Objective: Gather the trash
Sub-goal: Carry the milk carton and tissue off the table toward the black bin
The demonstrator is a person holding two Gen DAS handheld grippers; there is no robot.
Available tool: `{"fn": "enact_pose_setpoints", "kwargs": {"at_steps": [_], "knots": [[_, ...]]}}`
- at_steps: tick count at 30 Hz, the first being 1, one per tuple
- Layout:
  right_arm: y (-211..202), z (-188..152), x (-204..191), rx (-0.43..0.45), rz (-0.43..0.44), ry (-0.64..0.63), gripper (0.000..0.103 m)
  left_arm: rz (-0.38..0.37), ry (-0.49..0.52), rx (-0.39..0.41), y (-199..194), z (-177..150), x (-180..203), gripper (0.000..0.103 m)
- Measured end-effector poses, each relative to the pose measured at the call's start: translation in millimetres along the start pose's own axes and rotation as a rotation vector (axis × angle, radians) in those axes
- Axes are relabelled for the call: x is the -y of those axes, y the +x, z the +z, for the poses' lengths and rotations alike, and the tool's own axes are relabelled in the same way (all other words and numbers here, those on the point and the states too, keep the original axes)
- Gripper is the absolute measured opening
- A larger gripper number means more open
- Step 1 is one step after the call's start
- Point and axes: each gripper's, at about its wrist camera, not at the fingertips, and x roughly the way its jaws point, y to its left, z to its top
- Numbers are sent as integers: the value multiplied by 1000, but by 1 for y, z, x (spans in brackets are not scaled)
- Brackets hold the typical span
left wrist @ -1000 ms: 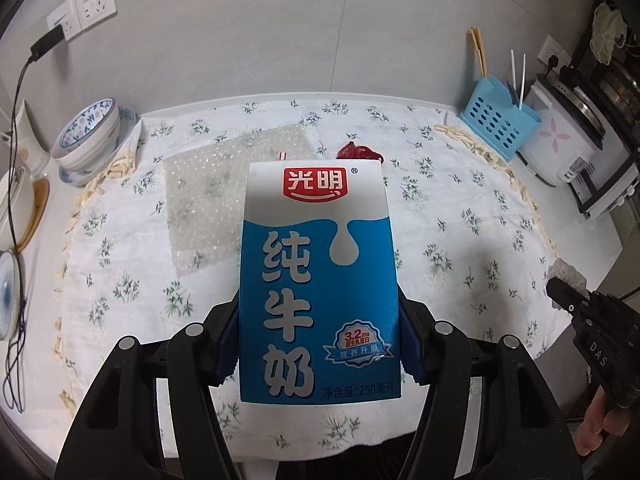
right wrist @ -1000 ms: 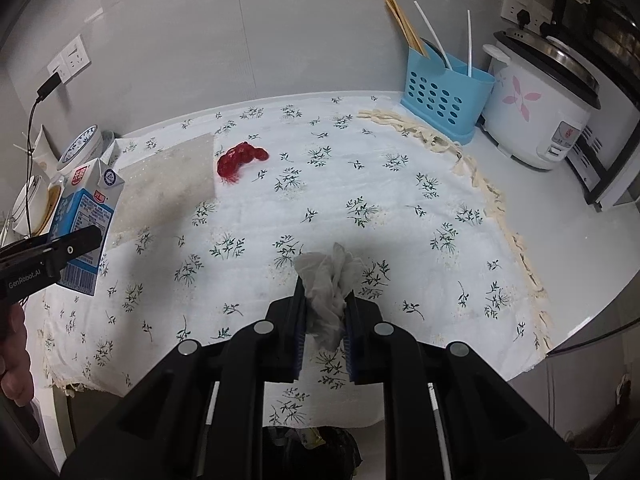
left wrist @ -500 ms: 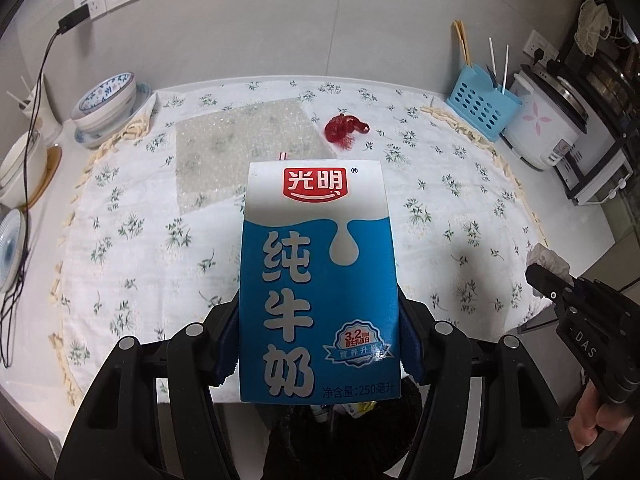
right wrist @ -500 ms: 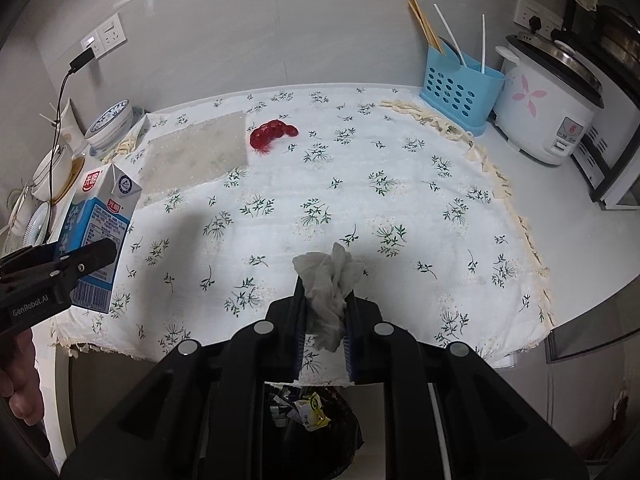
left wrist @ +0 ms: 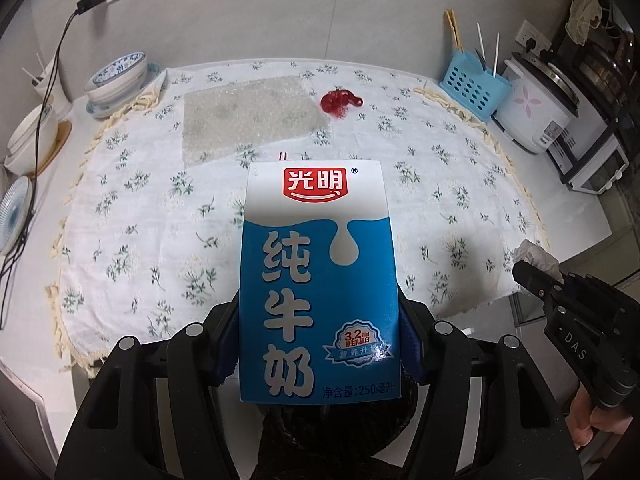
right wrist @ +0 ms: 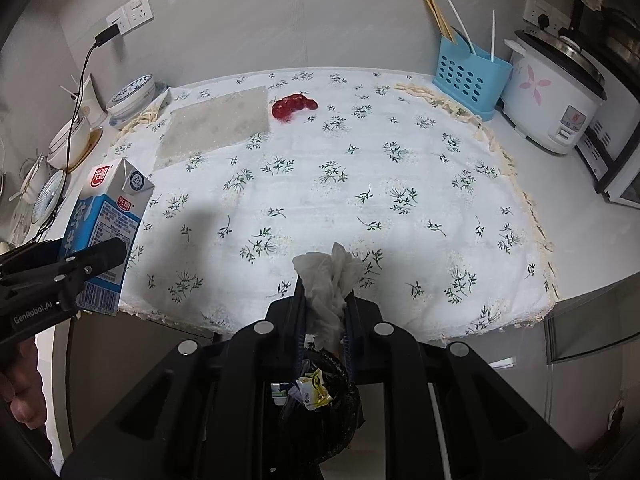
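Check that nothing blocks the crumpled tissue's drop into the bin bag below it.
Nothing visible does. The crumpled tissue, pinched in the right gripper, hangs past the table edge above the open bin bag, which already holds wrappers.

Counter [right wrist: 592,248] — floral cloth [right wrist: 360,200], red wrapper [right wrist: 292,106].
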Motion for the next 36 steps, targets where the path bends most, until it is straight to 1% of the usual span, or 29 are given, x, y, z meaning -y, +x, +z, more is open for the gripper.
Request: {"fn": "enact_pose_setpoints", "kwargs": {"at_steps": [7, 12, 21, 28, 36], "knots": [[-2, -31, 1, -23, 19, -12, 14, -14, -9, -29, 2, -37, 4, 61], [2, -60, -4, -53, 32, -31, 14, -22, -13, -42, 4, -69, 4, 61], [19, -114, -12, -121, 54, -60, 14, -32, -19, -87, 24, -123, -1, 61], [40, -141, -17, -156, 63, -68, 14, -16, 1, -136, 47, -155, 1, 61], [70, -161, -15, -211, 68, -55, 14, -11, -1, -149, 71, -175, 0, 61]]}}
